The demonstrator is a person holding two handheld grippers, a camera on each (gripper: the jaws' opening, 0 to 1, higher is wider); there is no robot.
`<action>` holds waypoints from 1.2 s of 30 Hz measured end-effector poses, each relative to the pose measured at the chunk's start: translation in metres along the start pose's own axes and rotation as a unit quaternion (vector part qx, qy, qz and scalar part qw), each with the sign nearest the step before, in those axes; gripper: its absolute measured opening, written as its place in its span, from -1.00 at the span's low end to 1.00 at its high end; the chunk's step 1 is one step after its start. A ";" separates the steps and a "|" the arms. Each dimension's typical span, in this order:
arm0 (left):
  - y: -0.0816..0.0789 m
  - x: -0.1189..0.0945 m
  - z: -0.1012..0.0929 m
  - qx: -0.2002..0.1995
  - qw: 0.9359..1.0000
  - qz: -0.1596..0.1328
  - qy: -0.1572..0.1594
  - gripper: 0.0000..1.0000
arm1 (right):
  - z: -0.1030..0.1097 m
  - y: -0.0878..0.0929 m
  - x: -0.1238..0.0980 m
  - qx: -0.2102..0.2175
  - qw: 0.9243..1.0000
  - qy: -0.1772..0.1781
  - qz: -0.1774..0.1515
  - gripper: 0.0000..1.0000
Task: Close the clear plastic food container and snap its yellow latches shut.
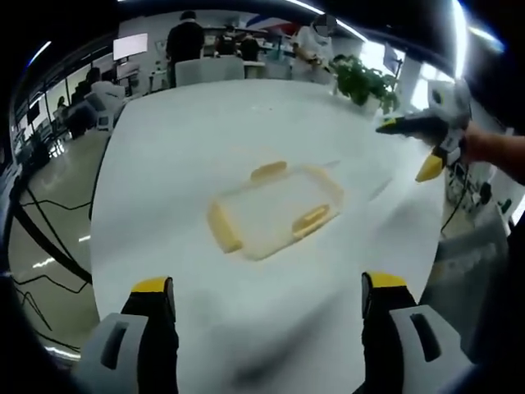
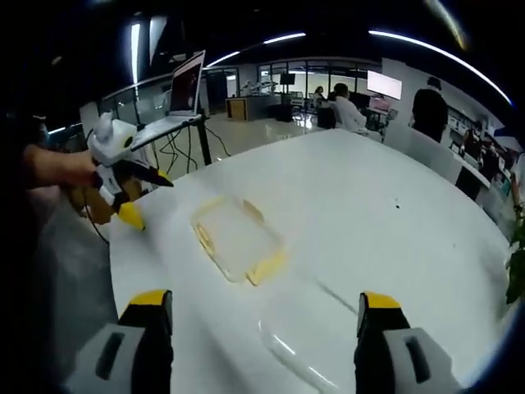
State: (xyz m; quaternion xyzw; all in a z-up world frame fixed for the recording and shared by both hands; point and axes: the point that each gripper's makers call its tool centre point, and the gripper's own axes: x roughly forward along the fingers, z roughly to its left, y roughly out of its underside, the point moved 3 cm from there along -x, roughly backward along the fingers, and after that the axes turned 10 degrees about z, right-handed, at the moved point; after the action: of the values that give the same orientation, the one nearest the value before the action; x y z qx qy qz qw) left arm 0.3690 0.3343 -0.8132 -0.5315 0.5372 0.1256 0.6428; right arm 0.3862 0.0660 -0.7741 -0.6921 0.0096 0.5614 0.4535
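One flat, clear plastic container, yellow latches, white table

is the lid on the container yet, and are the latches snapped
The lid looks seated on the container. Whether the yellow latches are snapped cannot be told: the pictures are too blurred.

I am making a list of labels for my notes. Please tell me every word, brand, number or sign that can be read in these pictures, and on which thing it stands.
None can be read.
Clear plastic food container: no print visible.
White table: no writing.
Laptop screen and wall screen: too small and blurred to read.
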 end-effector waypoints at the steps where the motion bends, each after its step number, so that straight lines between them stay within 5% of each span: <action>1: -0.001 0.001 0.000 0.002 1.000 0.001 0.000 0.88 | 0.000 -0.001 0.001 -0.006 1.000 0.001 0.001 0.89; 36: -0.031 0.028 0.030 0.107 0.994 0.037 0.011 0.98 | -0.002 -0.050 0.049 -0.165 0.985 -0.047 0.030 0.99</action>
State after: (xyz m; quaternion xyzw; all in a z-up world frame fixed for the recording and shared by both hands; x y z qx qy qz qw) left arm 0.4193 0.3346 -0.8240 -0.4408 0.5737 0.0855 0.6850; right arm 0.4323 0.1186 -0.7816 -0.7297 -0.0839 0.6005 0.3160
